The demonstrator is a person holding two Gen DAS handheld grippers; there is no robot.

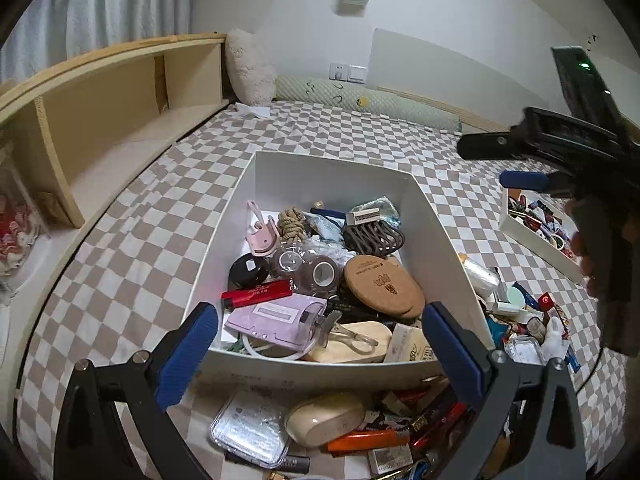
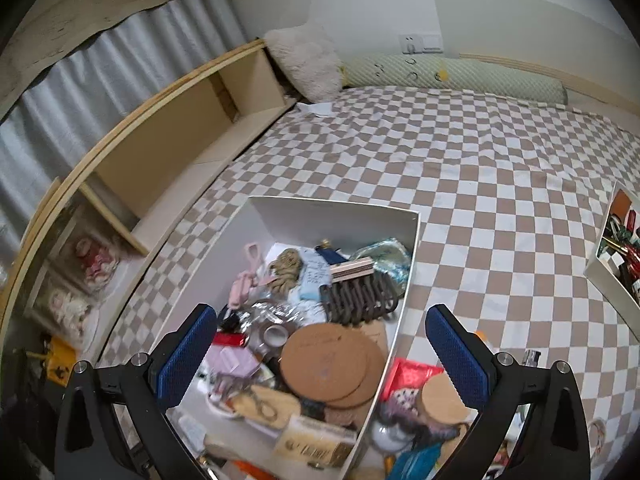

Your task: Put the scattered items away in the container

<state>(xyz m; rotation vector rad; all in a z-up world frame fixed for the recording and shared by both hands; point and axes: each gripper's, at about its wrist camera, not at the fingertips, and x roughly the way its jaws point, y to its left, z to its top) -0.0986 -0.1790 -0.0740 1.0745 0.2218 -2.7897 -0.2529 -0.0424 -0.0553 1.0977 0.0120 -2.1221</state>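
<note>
Left wrist: white box (image 1: pixel 434 236) on checkered bedspread (image 1: pixel 120 248), curtain (image 1: pixel 100 4) behind.

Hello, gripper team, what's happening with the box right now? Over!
Left gripper open, empty. Right gripper open, empty, above the white rectangular box. Box part full; cream oval case and orange lighter lie outside. Nothing blocking.

Soft, even indoor light fills both my views, with faint shadows and no harsh glare. Fisheye bending curves the edges into black corners. My right view is slightly blurred low down.
</note>
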